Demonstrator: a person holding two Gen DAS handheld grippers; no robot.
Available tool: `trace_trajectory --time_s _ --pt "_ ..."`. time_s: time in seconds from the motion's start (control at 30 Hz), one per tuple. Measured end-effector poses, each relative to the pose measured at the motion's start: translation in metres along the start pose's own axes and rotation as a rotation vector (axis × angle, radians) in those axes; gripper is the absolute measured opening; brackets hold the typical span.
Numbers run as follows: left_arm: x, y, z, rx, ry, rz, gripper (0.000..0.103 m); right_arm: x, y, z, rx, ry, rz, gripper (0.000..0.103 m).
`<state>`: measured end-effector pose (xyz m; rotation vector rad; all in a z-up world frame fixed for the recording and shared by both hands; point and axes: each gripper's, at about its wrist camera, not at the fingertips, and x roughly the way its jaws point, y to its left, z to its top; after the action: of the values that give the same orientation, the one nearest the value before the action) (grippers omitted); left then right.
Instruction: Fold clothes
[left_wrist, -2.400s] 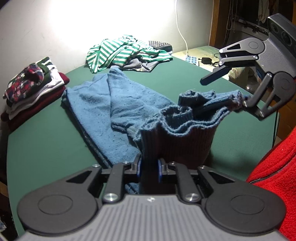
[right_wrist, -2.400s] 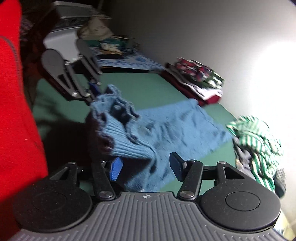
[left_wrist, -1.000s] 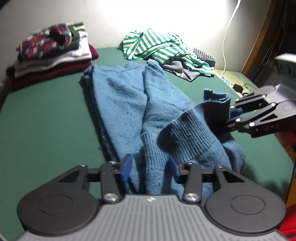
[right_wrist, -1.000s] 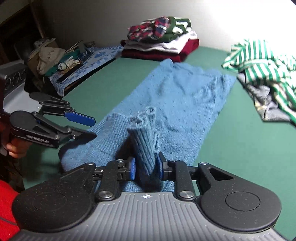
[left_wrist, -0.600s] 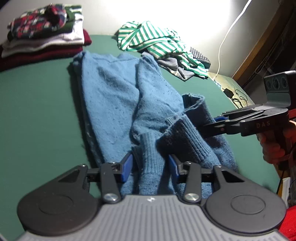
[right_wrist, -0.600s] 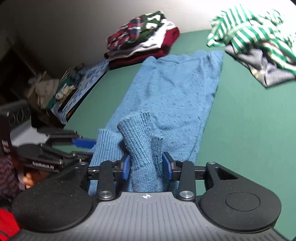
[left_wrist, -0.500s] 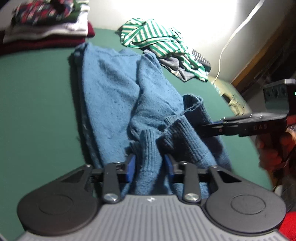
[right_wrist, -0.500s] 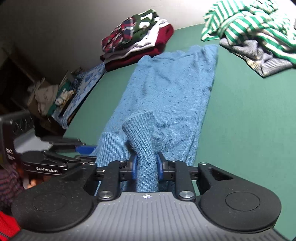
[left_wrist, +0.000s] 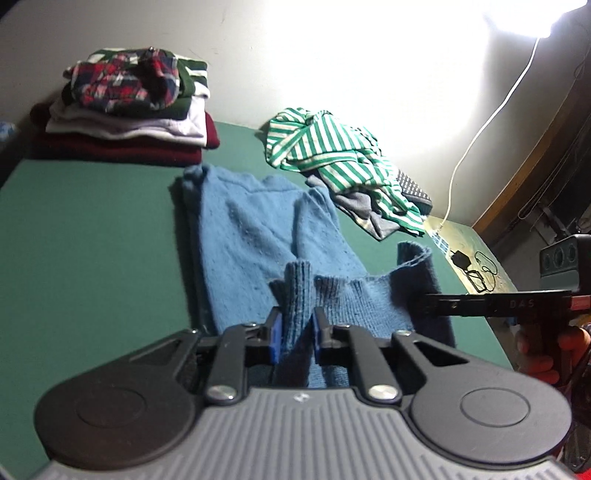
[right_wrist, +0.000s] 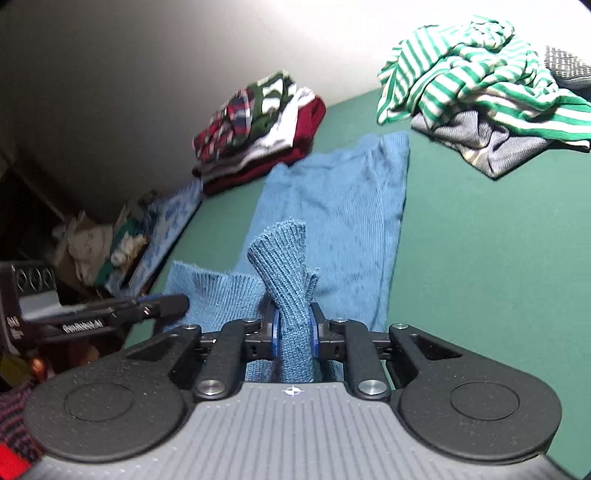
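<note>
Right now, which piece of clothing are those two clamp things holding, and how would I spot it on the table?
Look at the green table: a neat folded stack sits at its far edge and a crumpled green-striped heap lies beside that. Stretched between them toward the camera is the blue knit sweater. It alone is plain blue, lies flat, and has its ribbed hem pinched up.

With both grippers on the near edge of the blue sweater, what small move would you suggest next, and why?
Probably lift both together and carry the hem toward the far end. The left gripper and right gripper have just closed on the ribbed hem of the blue sweater, whose far part lies flat on the table.
</note>
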<state>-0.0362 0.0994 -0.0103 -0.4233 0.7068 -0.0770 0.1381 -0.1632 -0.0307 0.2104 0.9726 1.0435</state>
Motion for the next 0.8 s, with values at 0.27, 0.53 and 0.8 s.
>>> trace_trajectory --time_s 0.27,0.53,0.8 --pt "0.024 0.009 0.008 0.014 -0.004 0.063 0.011 0.020 -0.001 0.011 0.007 -0.036 -0.070 0.017" --pt "0.046 0.012 0.014 0.015 -0.011 0.102 0.012 0.032 -0.009 0.013 0.039 -0.074 -0.136 0.016" --pt "0.052 0.016 0.017 -0.011 -0.024 0.134 0.013 0.042 -0.016 0.014 0.115 -0.136 -0.130 0.016"
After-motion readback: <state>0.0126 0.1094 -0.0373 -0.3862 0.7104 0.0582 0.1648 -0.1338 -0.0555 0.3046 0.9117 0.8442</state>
